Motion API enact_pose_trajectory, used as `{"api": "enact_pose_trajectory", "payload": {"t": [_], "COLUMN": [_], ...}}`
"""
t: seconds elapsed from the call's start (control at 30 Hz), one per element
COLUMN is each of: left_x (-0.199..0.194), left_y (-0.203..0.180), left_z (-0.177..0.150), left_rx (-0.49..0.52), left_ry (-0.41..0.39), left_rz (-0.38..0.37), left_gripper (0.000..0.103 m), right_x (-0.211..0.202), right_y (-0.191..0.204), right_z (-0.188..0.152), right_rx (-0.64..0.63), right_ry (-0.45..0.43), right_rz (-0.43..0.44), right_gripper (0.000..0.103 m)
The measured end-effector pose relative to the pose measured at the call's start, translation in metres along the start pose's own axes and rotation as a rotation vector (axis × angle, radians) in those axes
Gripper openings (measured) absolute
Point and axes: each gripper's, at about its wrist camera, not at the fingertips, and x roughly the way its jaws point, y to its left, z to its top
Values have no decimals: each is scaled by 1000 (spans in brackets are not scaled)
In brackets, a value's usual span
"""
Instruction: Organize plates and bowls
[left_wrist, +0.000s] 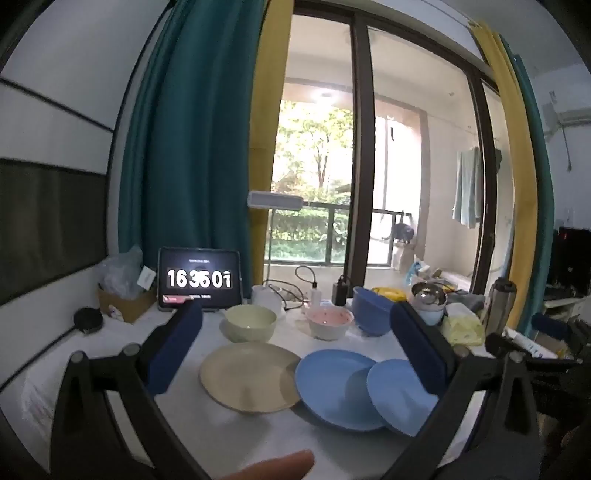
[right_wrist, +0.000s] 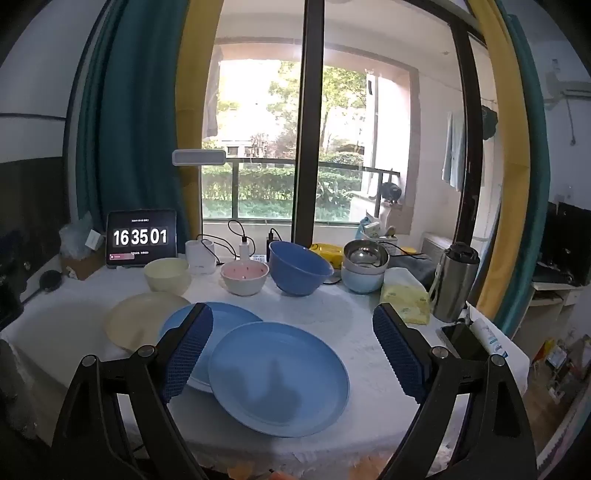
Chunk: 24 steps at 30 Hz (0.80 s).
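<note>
Left gripper (left_wrist: 295, 343): jaws spread wide, nothing between the blue pads (left_wrist: 177, 343) — held level, above the table.
Right gripper (right_wrist: 293, 349): jaws also wide apart, pads (right_wrist: 190, 347) bare and gripping nothing — tilted slightly downward.
Person's finger (left_wrist: 273, 467): a blurred fingertip shows at the bottom edge of the left wrist view.

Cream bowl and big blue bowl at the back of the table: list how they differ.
The cream bowl is pale yellow-cream; the big blue bowl is mid blue. The blue bowl is clearly wider and taller. The cream bowl sits level, while the blue bowl looks tipped, its rim slanting. The cream bowl stands left of the pink bowl, the blue bowl right of it. Both are upright and look empty.
</note>
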Motion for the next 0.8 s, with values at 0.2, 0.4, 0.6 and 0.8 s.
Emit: {"api": "enact_pose_trajectory", "payload": {"t": [0.2,0.4,0.6,0.8], "left_x": [-9,-2,-4,-3], "left_y": [-1,5,2,1], "left_z": [-5,-3,-3,-4], "left_rx": [-18,-7,0,0], "left_ry": [-10,3,7,13], "left_rz": [-23,-28,-42,-43], "left_gripper": [103,103,103,103], "right_x": [2,2,1,2], "right_y": [-4,-9,-9,-3], "right_z": [-2,0,0,-1], "right_rx": [15,46,51,50], "right_ry": [5,11,12,13], "right_rz": [-9,-1,-1,-4], "right_gripper": [91,91,91,91]}}
